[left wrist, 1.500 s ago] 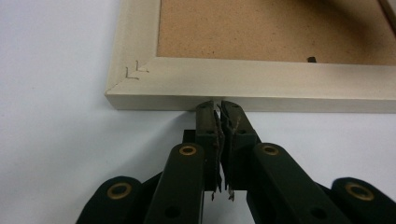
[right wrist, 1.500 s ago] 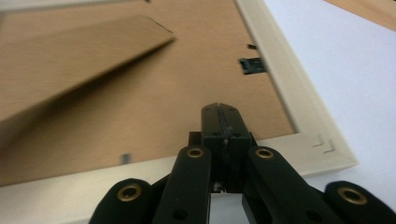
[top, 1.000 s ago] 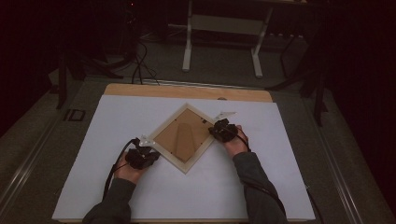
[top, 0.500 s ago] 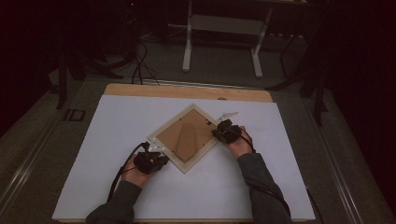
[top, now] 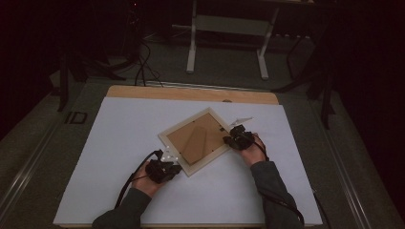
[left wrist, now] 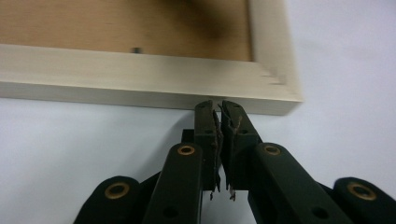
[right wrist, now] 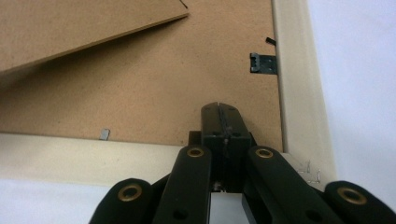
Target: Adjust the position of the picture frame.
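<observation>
Your left gripper has its jaws closed on nothing, tips against the picture frame's pale outer edge near a corner — your right gripper, clamped shut too, rests over its brown backing. The frame lies face-down, skewed, mid-table.

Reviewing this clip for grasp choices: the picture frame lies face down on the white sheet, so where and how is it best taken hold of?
Probably by the pale wooden rail of the picture frame, across its thickness, coming in level from the outer edge near a corner. The frame lies flat, back up, so only its rim offers two opposing faces. Both the left claw and the right claw are shut, so one would have to open first.
</observation>
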{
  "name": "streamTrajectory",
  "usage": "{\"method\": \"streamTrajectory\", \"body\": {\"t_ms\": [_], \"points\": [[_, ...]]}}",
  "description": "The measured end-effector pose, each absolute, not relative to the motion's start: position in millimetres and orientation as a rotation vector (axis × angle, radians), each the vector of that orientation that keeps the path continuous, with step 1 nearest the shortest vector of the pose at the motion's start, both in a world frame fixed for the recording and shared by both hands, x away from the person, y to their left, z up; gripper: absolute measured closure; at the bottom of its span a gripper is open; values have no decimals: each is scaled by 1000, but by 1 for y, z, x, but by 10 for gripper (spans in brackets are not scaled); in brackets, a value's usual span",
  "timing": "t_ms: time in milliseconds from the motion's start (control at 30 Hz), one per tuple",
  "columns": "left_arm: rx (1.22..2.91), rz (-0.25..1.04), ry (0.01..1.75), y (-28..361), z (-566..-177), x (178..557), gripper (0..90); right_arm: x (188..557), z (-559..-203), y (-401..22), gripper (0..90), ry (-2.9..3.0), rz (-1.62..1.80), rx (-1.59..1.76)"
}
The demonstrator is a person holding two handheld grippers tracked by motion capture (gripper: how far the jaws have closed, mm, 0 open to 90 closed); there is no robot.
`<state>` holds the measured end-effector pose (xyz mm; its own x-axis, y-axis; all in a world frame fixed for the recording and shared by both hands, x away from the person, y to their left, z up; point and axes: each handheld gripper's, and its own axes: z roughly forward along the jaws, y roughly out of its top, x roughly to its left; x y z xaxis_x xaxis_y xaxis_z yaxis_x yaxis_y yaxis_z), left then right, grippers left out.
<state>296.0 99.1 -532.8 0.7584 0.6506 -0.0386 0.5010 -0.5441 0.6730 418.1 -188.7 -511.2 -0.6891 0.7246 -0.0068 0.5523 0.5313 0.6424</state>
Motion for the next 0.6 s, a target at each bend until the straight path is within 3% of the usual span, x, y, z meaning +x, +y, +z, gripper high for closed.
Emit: {"method": "streamTrajectory", "body": {"t_ms": [600], "points": [[2292,204,744,80,-533,277,863,408,-512,-200,900,2481,899,1071]]}}
